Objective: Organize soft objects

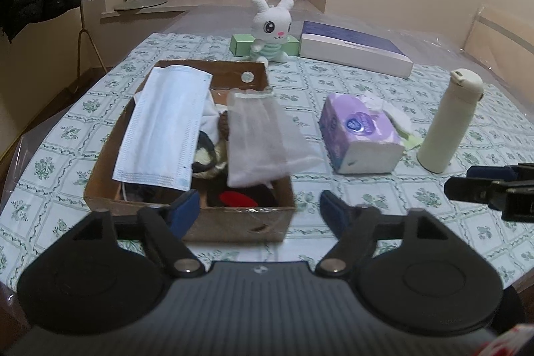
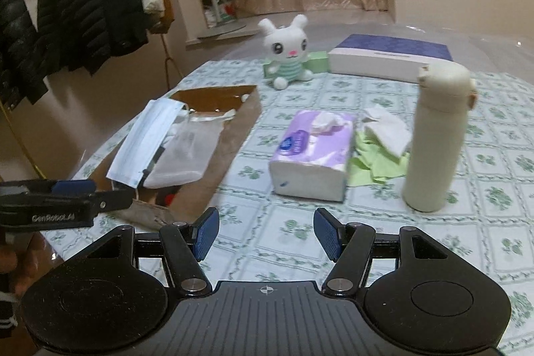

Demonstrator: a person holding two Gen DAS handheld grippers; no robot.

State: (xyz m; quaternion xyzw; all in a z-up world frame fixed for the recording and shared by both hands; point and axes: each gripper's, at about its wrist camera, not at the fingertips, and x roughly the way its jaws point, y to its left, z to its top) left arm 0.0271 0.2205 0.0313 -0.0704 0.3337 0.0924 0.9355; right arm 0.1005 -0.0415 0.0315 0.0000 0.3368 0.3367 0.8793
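A: The cardboard box (image 1: 187, 212) is sitting on the table (image 1: 383, 199), a face mask (image 1: 163, 125) and a white mesh pouch (image 1: 263, 139) lying across its top.

B: The left gripper (image 1: 260, 209) is hovering level just before the box's near wall, jaws spread wide, gripping nothing.

A: The right gripper (image 2: 266, 232) is hanging over bare tablecloth, equally wide and empty, the tissue pack (image 2: 310, 155) ahead.

B: Its camera is showing green cloth (image 2: 377, 165) behind the pack, mostly hidden from the left's.
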